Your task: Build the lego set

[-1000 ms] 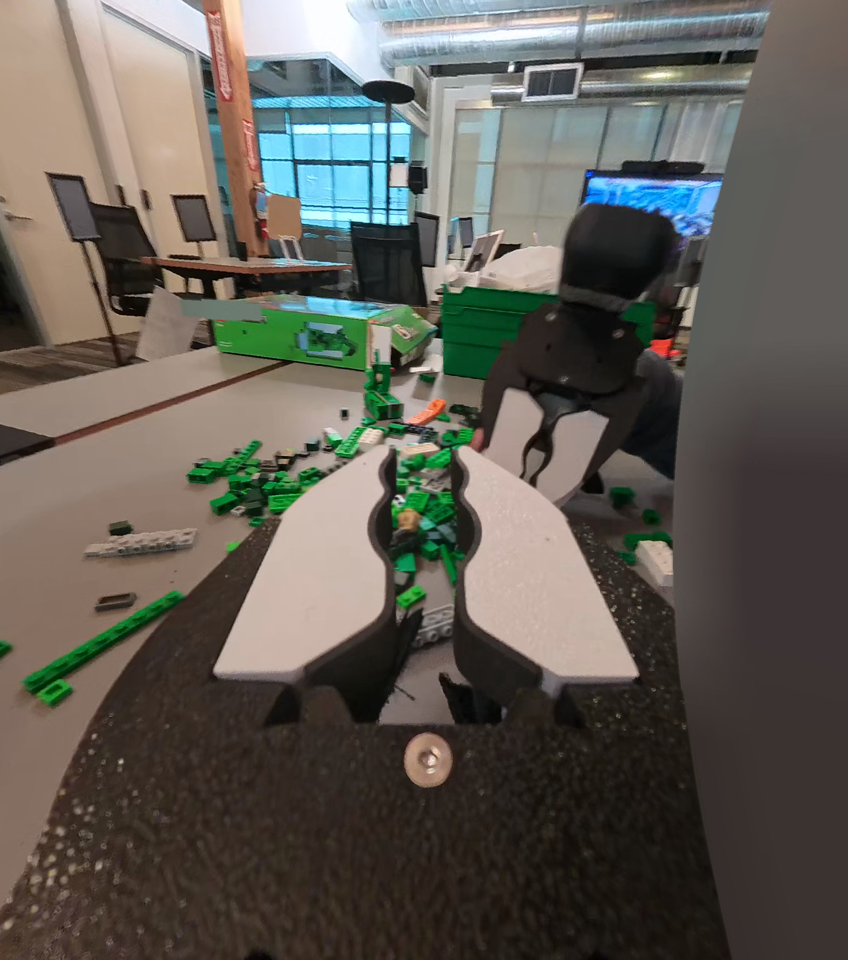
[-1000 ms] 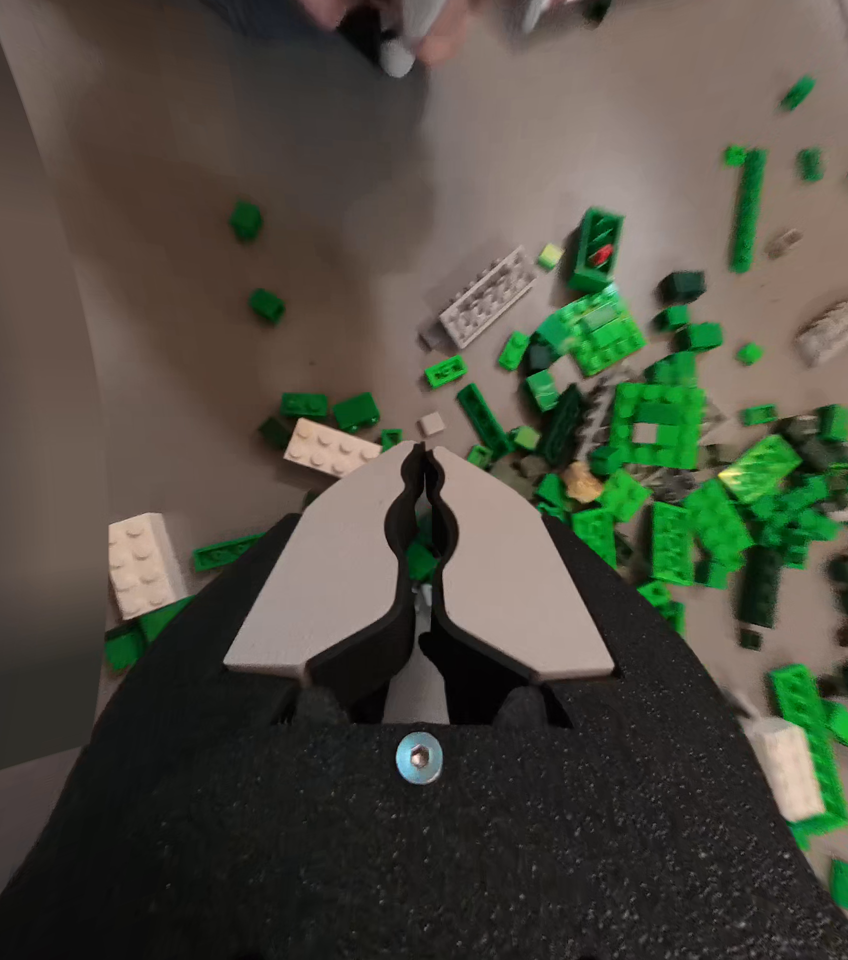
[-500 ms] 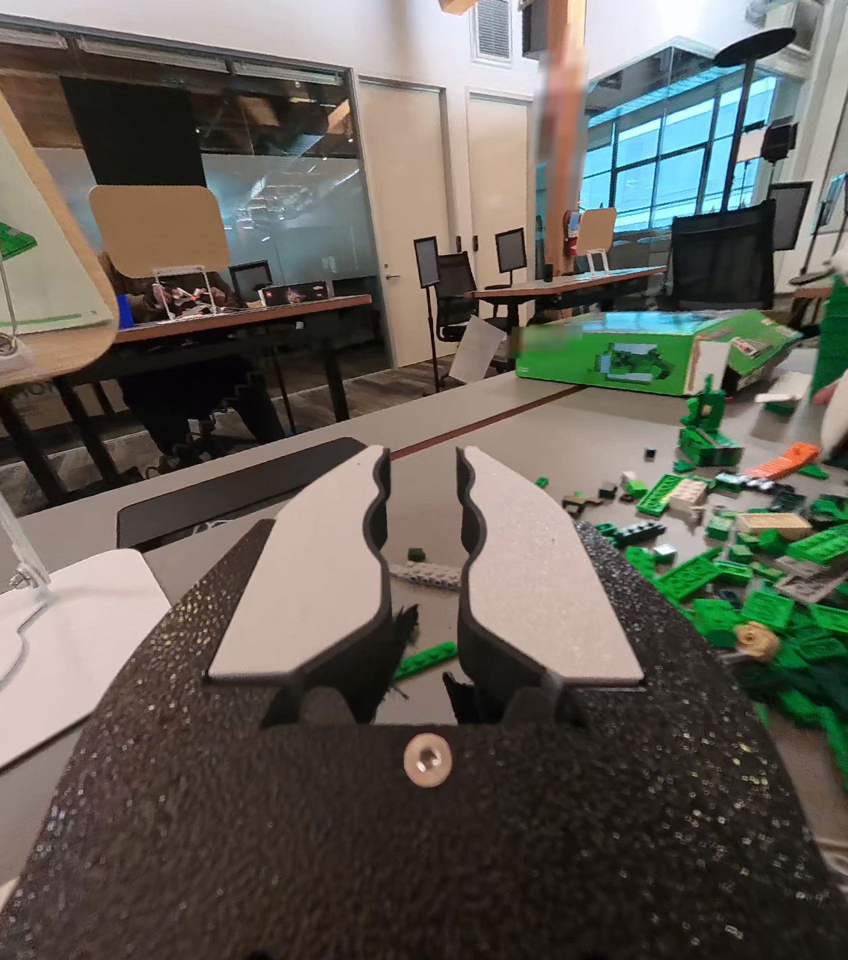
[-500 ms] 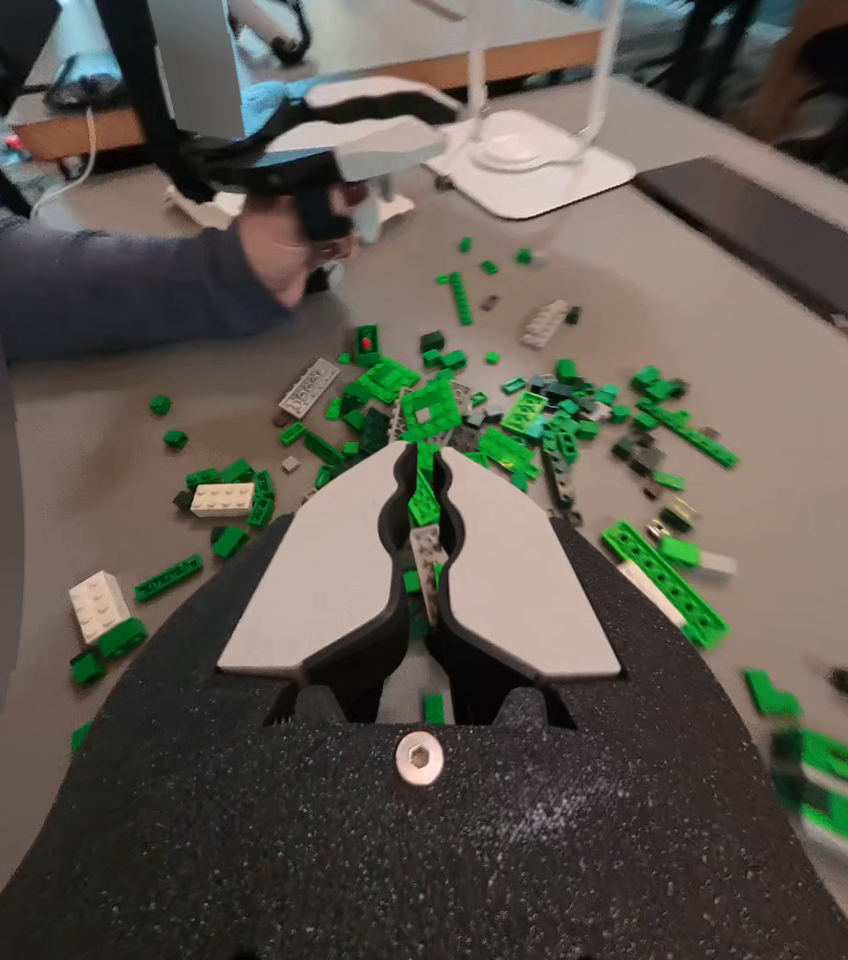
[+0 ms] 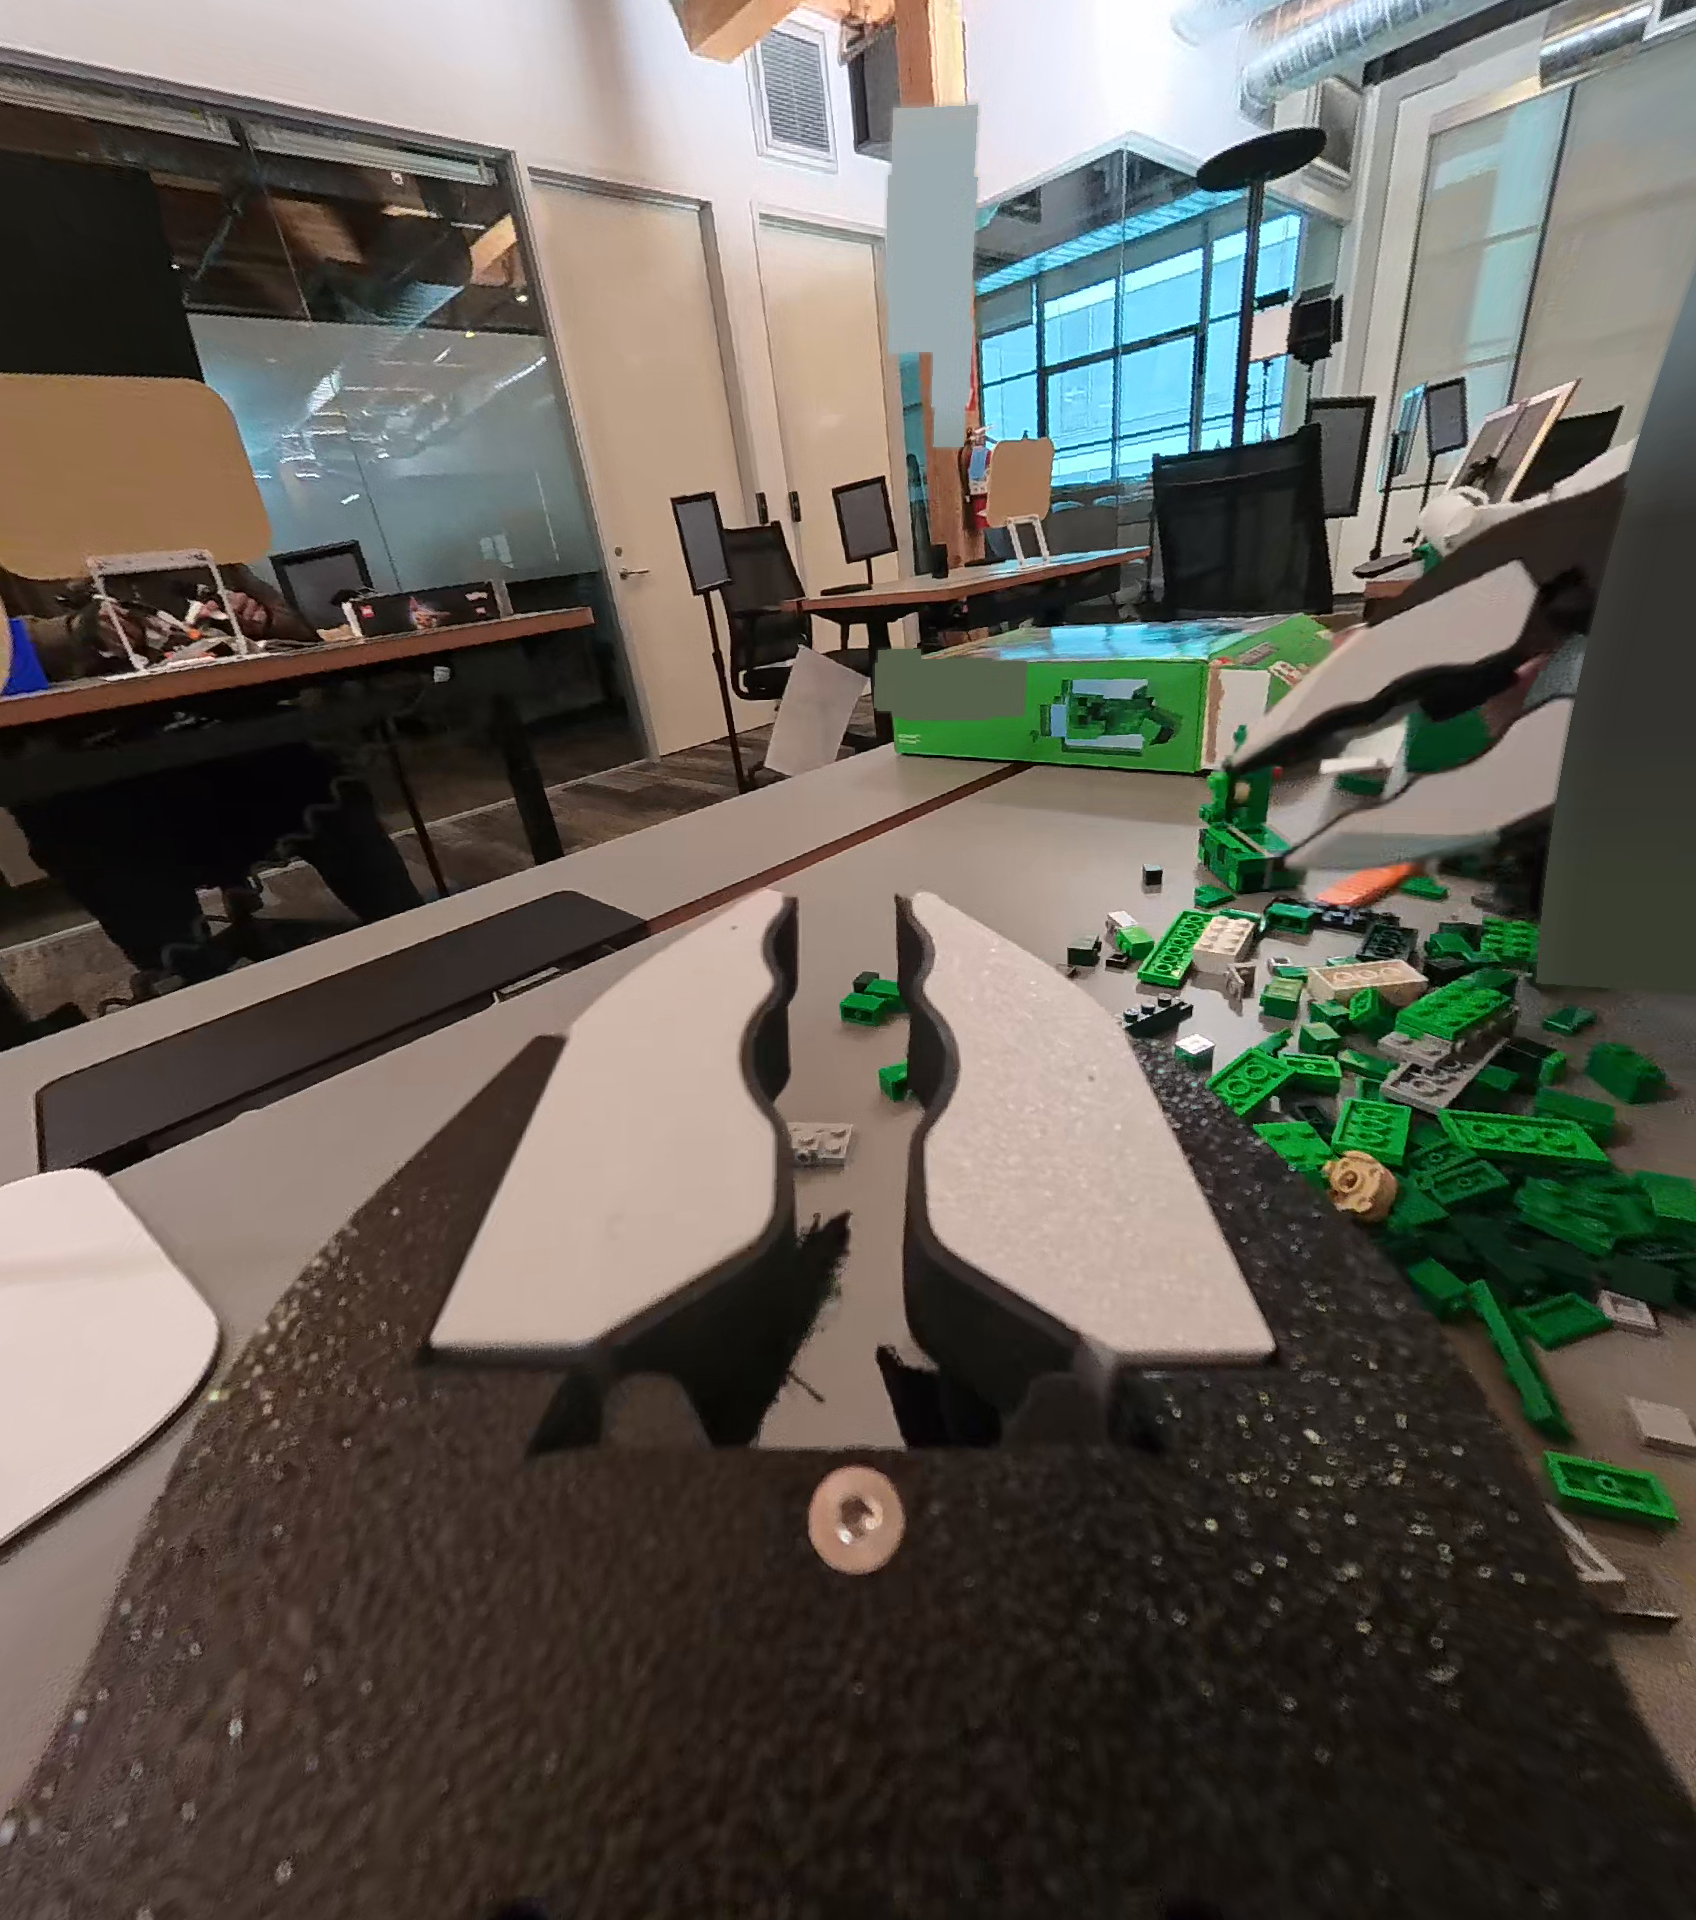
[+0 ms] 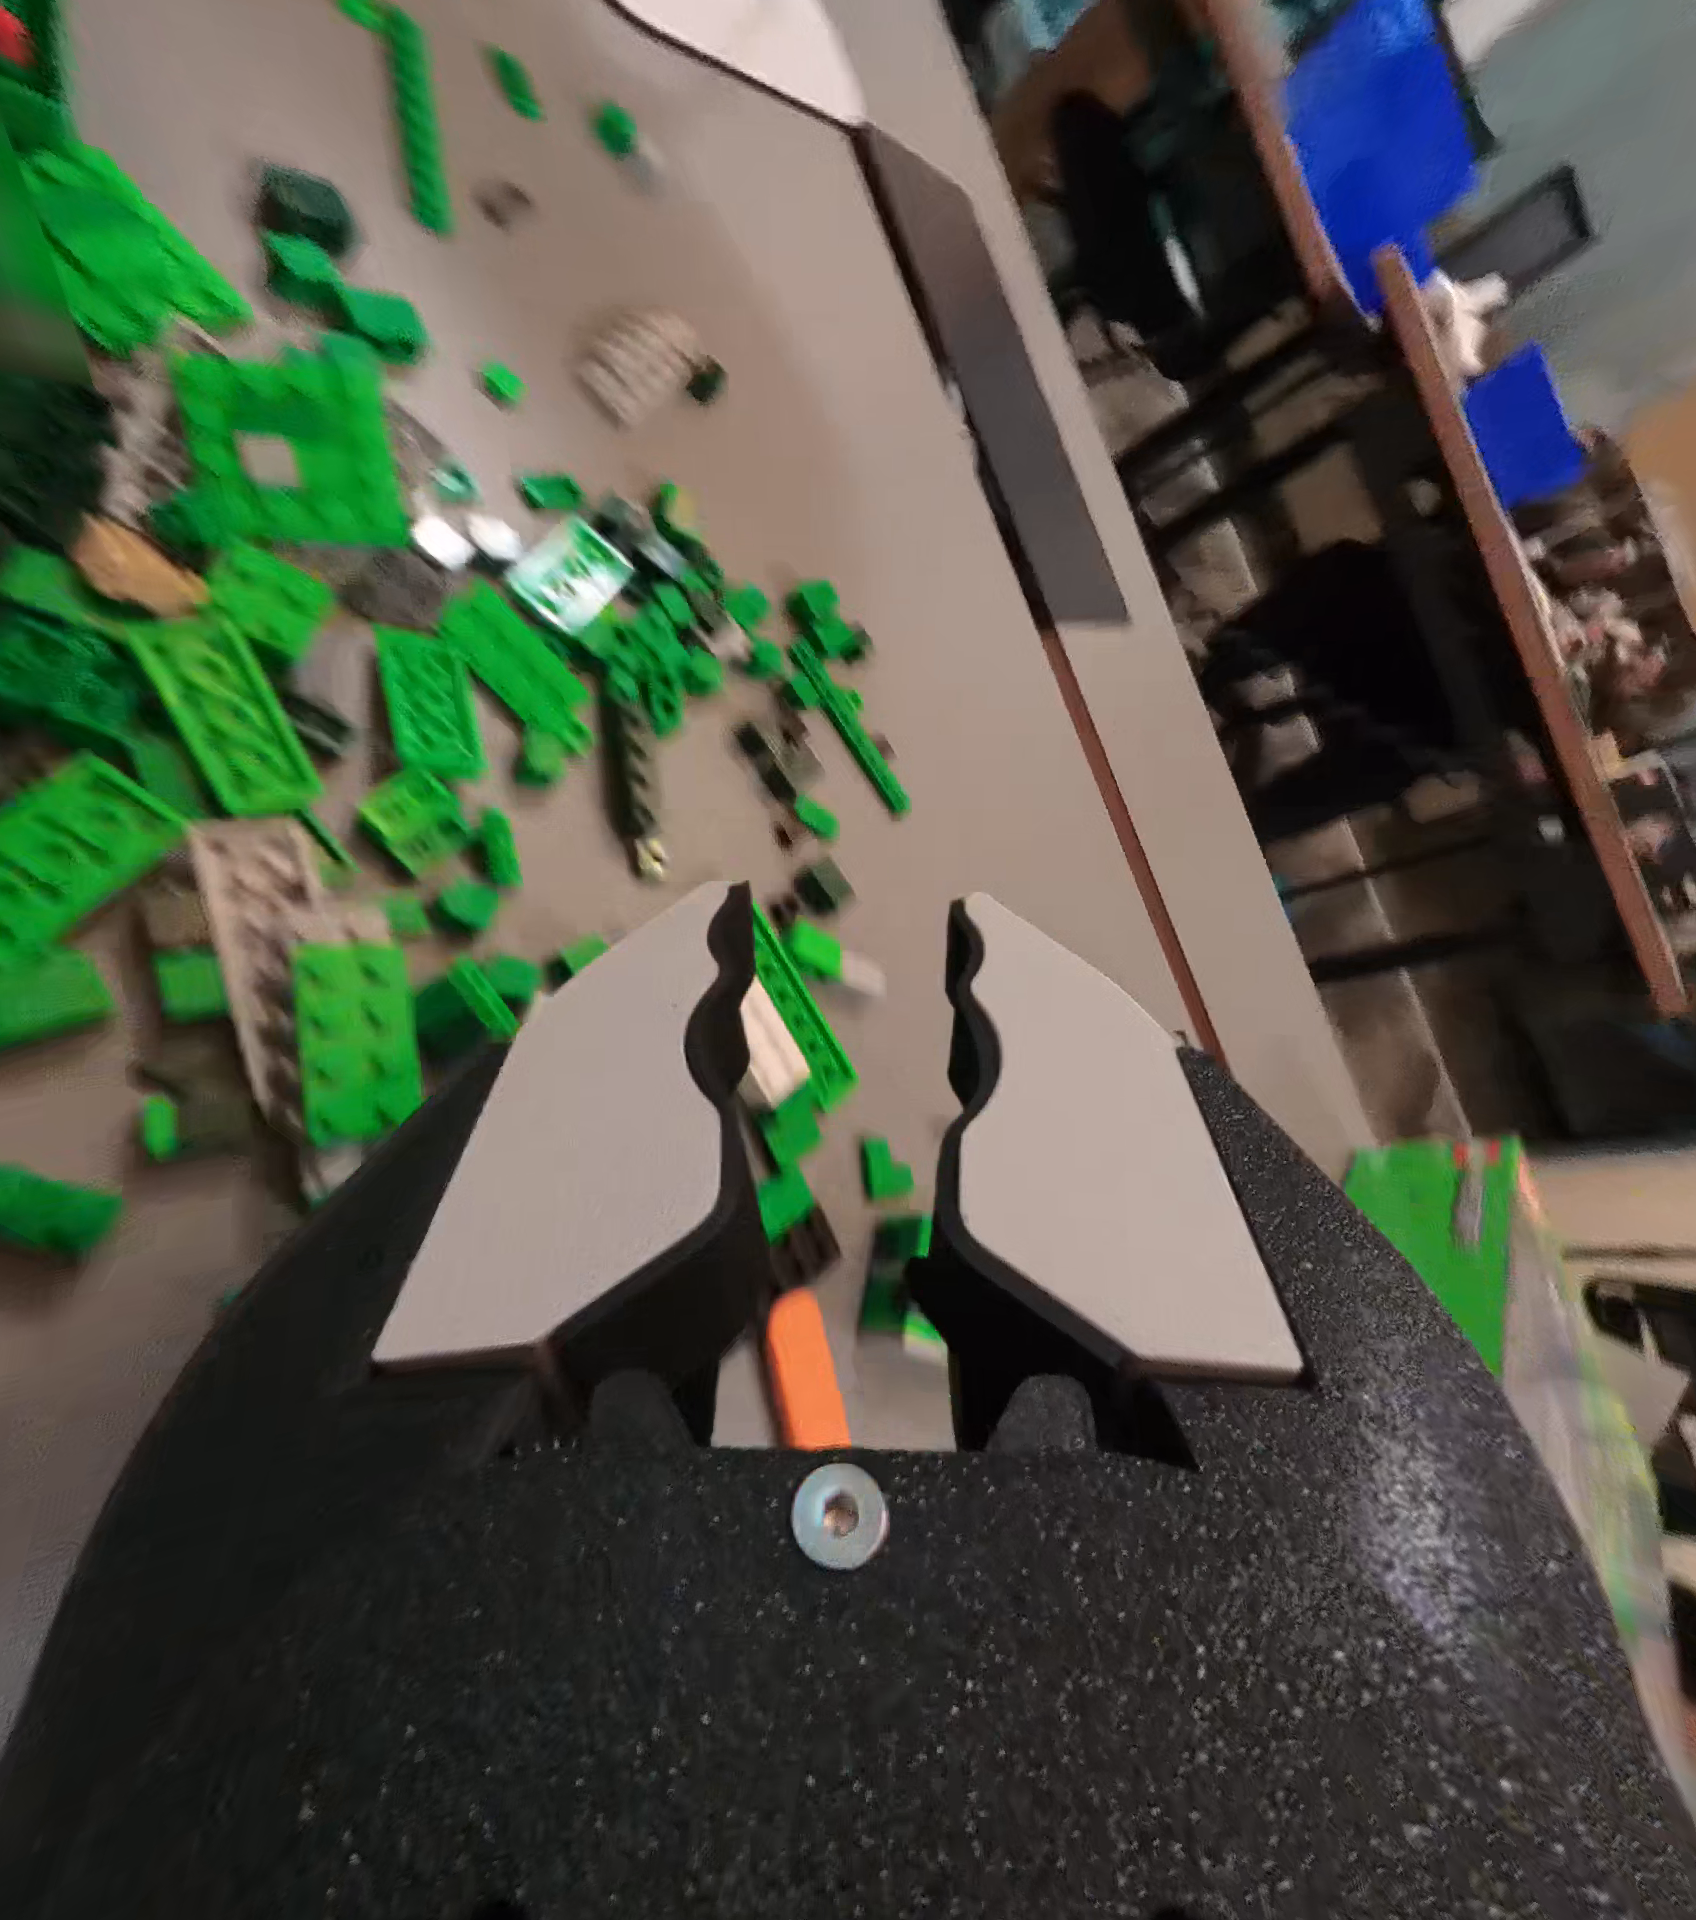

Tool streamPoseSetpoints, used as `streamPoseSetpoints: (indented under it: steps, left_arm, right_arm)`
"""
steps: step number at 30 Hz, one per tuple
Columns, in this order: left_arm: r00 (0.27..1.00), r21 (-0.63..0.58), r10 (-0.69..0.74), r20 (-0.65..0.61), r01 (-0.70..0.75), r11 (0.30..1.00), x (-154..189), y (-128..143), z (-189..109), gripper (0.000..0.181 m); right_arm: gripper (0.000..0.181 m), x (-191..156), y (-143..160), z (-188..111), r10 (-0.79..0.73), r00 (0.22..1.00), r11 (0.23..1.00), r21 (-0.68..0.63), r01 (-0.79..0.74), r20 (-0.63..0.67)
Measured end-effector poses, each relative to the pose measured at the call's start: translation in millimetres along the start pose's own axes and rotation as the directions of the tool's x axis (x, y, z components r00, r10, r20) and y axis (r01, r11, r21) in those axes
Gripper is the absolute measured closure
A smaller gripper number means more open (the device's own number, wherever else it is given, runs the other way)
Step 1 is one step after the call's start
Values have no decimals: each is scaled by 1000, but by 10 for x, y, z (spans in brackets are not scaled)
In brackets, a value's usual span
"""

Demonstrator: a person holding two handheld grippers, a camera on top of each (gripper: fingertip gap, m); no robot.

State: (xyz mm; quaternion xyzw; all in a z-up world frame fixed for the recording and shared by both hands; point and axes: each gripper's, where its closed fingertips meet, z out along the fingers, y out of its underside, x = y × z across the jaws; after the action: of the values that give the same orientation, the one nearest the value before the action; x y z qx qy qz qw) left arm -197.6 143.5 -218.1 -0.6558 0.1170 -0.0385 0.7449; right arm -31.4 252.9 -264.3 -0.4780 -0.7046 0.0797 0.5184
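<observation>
Loose Lego pieces, mostly green (image 5: 1446,1132), lie in a pile on the grey table (image 5: 979,831). My left gripper (image 5: 846,904) is open and empty, low over the table to the left of the pile. A small grey plate (image 5: 823,1141) and small green bricks (image 5: 870,1003) show between its fingers. My right gripper (image 6: 852,902) is open and empty above the pile (image 6: 304,675), with an orange piece (image 6: 802,1371) below it. In the left wrist view it (image 5: 1254,810) hangs close to a small green built part (image 5: 1239,836). The right wrist view is blurred.
A green set box (image 5: 1104,707) lies at the far end of the table. A black mat (image 5: 335,1018) lies along the far left edge. A white stand base (image 5: 13,1351) sits at the near left. Desks and chairs stand beyond the table. The left gripper's tips are roughly 20 cm from the right gripper's. The orange piece (image 6: 802,1371) is about 11 cm from my right fingertips and 30 cm from my left.
My right gripper has opened and swung over the pile toward the far side. My left gripper has turned left, away from the pile, and stays open.
</observation>
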Motion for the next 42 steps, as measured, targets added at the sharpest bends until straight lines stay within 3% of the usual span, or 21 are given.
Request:
streamPoseSetpoints:
  steps: [1,4,7,8,10,12,14,15,17,19,27,36,42]
  left_arm:
    - [1000,-4,7,-8,-7,1000,14,7,13,165]
    - [999,-24,37,-25,-38,999,61,37,48,168]
    - [998,-27,64,-29,-65,998,90,42,51,177]
    - [997,-26,64,-30,-65,998,91,41,51,178]
    - [997,-22,57,-49,-58,998,111,37,49,180]
    - [985,-38,30,-170,-37,999,258,56,44,180]
    - [904,-191,-52,-425,-33,981,540,220,-25,176]
    - [874,-306,-104,-474,-53,950,577,329,-70,170]
    - [854,-442,-147,-500,-106,891,594,457,-140,157]
    - [856,-523,-149,-495,-157,838,612,550,-178,150]
    - [866,-760,-199,-458,-266,593,671,946,-268,141]
    - [862,-841,-263,-433,-281,462,766,978,-293,129]
    - [867,-847,-255,-428,-287,447,749,994,-302,137]
  right_arm:
    - [144,62,147,-50,37,999,999,-21,-38,-19]
    - [142,200,392,-147,111,990,993,-35,-114,-89]
    - [141,108,298,-146,190,981,981,30,-190,-24]
    - [141,39,244,-128,194,981,980,36,-195,19]
    - [157,-183,33,-70,217,961,970,70,-232,173]
    - [160,-493,-343,-2,261,872,936,113,-334,414]
    - [158,-734,-567,97,229,797,943,75,-324,559]
    - [157,-810,-615,167,181,793,961,66,-268,581]
    - [157,-951,-673,274,99,770,985,50,-168,631]
    - [157,-1031,-755,348,93,727,987,36,-159,680]
    - [154,-1061,-739,466,16,691,997,-62,42,723]
    - [145,-1112,-672,517,-29,694,975,-132,178,720]
    - [149,-1141,-672,525,-6,681,973,-152,172,733]
